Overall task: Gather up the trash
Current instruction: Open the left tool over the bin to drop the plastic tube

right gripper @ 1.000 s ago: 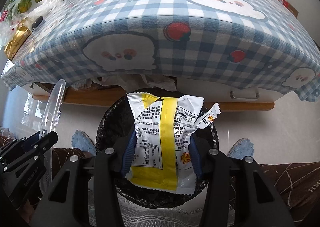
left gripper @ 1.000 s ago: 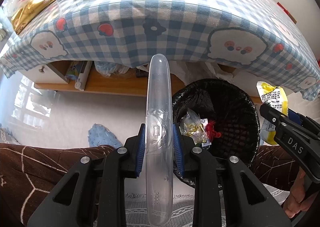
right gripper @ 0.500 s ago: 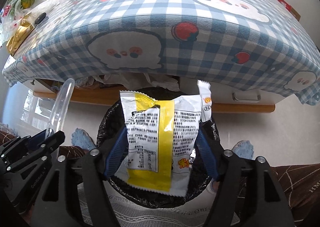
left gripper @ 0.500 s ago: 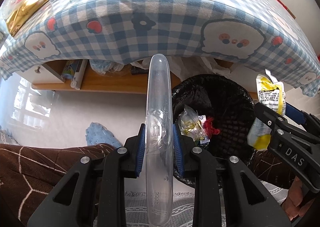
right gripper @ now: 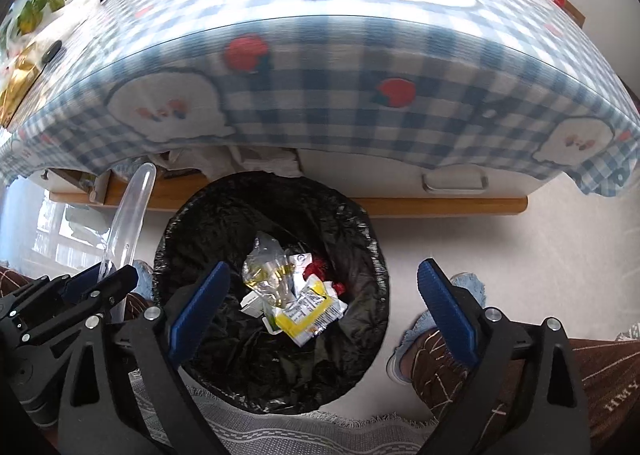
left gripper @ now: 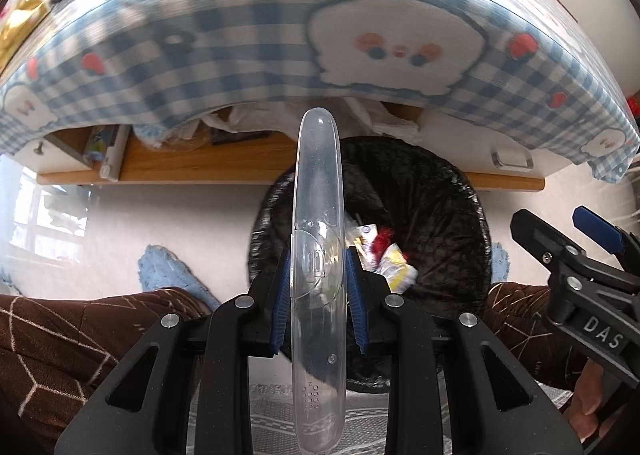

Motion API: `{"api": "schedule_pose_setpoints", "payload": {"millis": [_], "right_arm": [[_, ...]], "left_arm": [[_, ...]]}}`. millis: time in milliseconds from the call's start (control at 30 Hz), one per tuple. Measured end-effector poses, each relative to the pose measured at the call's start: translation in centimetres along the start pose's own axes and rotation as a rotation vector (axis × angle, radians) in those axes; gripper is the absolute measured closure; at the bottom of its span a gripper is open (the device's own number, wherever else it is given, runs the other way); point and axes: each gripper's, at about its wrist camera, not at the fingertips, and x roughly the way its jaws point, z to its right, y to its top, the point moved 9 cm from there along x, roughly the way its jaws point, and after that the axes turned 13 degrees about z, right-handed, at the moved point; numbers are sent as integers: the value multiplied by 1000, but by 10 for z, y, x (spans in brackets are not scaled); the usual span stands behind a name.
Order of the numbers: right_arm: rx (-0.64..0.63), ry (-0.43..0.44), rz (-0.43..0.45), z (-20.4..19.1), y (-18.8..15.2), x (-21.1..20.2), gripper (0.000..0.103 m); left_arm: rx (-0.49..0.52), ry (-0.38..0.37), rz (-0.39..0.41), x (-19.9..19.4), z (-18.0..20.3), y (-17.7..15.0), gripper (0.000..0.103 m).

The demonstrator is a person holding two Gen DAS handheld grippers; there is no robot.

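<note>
My left gripper (left gripper: pixel 318 275) is shut on a clear plastic container lid (left gripper: pixel 318 215), held edge-on and upright just left of the black-lined trash bin (left gripper: pixel 460 207). My right gripper (right gripper: pixel 324 303) is open and empty, wide apart above the bin (right gripper: pixel 360 223). The yellow and white snack wrapper (right gripper: pixel 308 313) lies inside the bin on other wrappers and red scraps. The left gripper (right gripper: pixel 96 287) and the lid (right gripper: pixel 132 215) also show at the left of the right wrist view. The right gripper (left gripper: pixel 576 243) shows at the right of the left wrist view.
A table with a blue checked cloth (right gripper: pixel 320 75) overhangs the bin. A wooden shelf (left gripper: pixel 192 165) with clutter runs under it, with a white drawer (right gripper: pixel 456 179) at the right. My knees in brown trousers (left gripper: pixel 80 335) and blue slippers (left gripper: pixel 168 267) flank the bin.
My right gripper has opened and let go of the yellow snack wrapper, which has dropped into the bin. My left gripper has shifted closer to the bin, still holding the lid.
</note>
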Motion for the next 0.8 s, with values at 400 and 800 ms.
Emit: {"api": "schedule_pose_setpoints", "payload": {"millis": [400,800], "right_arm": [[41,-104,-49,72,-3,-5,9],[60,-128,-38,84,1,-6,9]], "left_arm": [[62,-19,-19,17,50,-1,77],[107,-23,-28,33,71,-5,77]]}}
